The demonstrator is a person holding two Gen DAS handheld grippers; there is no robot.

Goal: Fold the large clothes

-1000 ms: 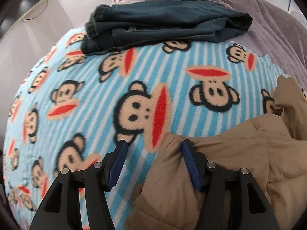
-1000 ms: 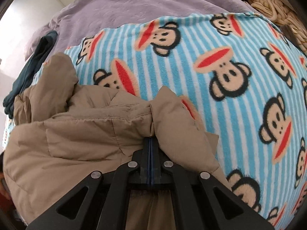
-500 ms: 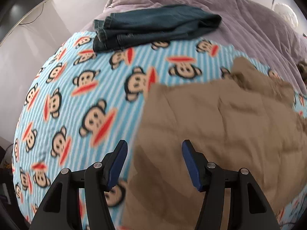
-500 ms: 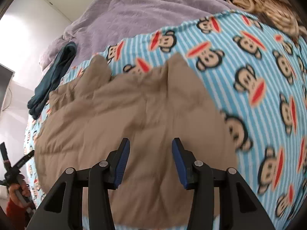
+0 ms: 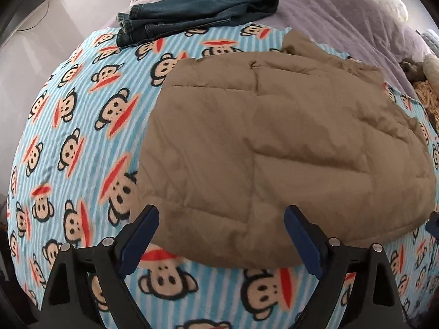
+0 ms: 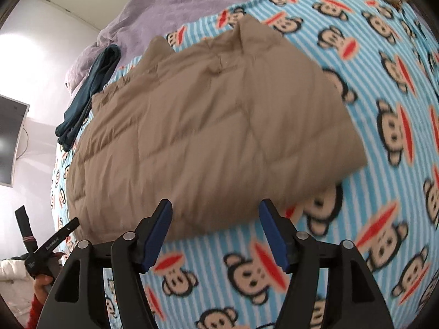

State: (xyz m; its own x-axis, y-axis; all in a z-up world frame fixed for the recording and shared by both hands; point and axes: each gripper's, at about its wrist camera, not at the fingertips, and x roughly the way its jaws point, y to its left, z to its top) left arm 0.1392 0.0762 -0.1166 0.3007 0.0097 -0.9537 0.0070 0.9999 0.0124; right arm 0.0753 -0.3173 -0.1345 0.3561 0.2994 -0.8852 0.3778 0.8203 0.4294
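Observation:
A tan quilted jacket (image 5: 274, 142) lies folded into a flat rectangle on the monkey-print blanket (image 5: 82, 137); it also shows in the right wrist view (image 6: 208, 126). My left gripper (image 5: 221, 235) is open and empty, held above the jacket's near edge without touching it. My right gripper (image 6: 215, 227) is open and empty, also above the near edge, clear of the cloth. The left gripper's handle (image 6: 46, 249) shows at the lower left of the right wrist view.
Folded dark blue jeans (image 5: 192, 13) lie at the blanket's far edge, also visible in the right wrist view (image 6: 87, 93). A purple bedcover (image 5: 315, 11) lies behind. A woven rope item (image 5: 428, 96) sits at the far right. A monitor (image 6: 11, 142) hangs on the left wall.
The right gripper let go of the jacket and opened. Both grippers pulled back and up from the jacket, which now lies flat and folded.

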